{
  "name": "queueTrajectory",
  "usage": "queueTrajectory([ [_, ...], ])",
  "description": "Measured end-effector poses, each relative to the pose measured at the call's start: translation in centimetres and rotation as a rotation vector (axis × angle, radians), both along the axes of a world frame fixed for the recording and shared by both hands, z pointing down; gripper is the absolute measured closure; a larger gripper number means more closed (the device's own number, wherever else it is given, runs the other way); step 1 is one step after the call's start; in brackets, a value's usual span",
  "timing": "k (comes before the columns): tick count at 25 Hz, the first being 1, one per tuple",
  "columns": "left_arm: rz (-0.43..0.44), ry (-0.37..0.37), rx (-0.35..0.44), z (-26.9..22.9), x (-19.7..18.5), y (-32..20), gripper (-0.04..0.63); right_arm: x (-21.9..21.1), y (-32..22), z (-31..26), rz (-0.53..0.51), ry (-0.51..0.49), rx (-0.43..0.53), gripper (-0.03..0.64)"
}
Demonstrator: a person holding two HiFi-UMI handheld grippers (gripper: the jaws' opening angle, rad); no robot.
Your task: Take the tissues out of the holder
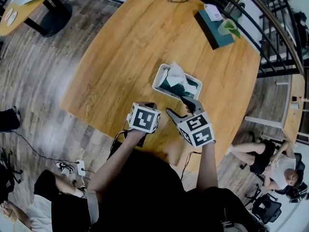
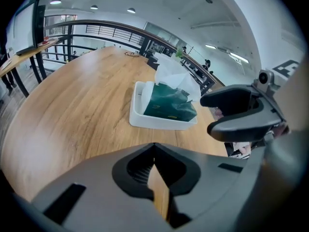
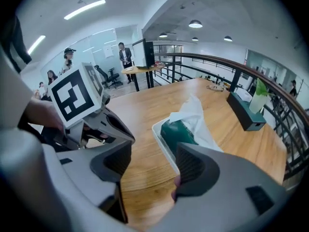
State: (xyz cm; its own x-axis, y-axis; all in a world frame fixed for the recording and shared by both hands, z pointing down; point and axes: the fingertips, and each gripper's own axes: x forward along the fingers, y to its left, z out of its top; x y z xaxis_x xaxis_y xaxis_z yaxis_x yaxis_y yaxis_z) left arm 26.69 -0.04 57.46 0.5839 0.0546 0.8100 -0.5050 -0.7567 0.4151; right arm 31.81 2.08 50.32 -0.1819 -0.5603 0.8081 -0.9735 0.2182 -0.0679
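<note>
1. Tissues [image 2: 169, 103]: soft green pack, crumpled white sheet protruding, lying in a rectangular white holder [image 2: 145, 122] on a smooth wooden table [image 2: 72, 105].
2. Left gripper [image 2: 153, 146]: jaws clenched, empty.
3. Right gripper [image 3: 152, 158]: ribbed jaws released, empty.

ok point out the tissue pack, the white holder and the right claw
tissue pack [image 2: 169, 103], left gripper view, green wrapper face
white holder [image 2: 159, 123], left gripper view, near wall
right claw [image 3: 152, 167], right gripper view, open gap between its jaws
</note>
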Motion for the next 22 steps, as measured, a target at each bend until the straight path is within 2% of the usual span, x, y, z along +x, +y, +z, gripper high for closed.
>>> queueTrajectory([
  [5, -0.011, 0.004, -0.016, 0.3, 0.7, -0.9, 0.588, 2.7, -1.1, -0.6, -0.083, 0.114, -0.025, 0.279],
  [9, -0.02, 0.004, -0.023, 0.9, 1.0, -1.3, 0.588, 4.5, -1.9, -0.4, -0.129, 0.177, -0.045, 0.262],
  [13, -0.031, 0.007, -0.063, 1.5, 1.0, -1.0, 0.588, 5.3, -2.8, 0.6, -0.169, 0.184, -0.084, 0.238],
  [16, -0.042, 0.037, -0.107, 0.8, 1.1, -1.0, 0.588, 5.9, -3.9, 1.0, -0.193, 0.185, -0.09, 0.215],
  [22, -0.053, 0.028, -0.103, 1.1, 0.7, -1.4, 0.588, 7.0, -5.1, 2.3, -0.267, 0.265, -0.154, 0.209],
])
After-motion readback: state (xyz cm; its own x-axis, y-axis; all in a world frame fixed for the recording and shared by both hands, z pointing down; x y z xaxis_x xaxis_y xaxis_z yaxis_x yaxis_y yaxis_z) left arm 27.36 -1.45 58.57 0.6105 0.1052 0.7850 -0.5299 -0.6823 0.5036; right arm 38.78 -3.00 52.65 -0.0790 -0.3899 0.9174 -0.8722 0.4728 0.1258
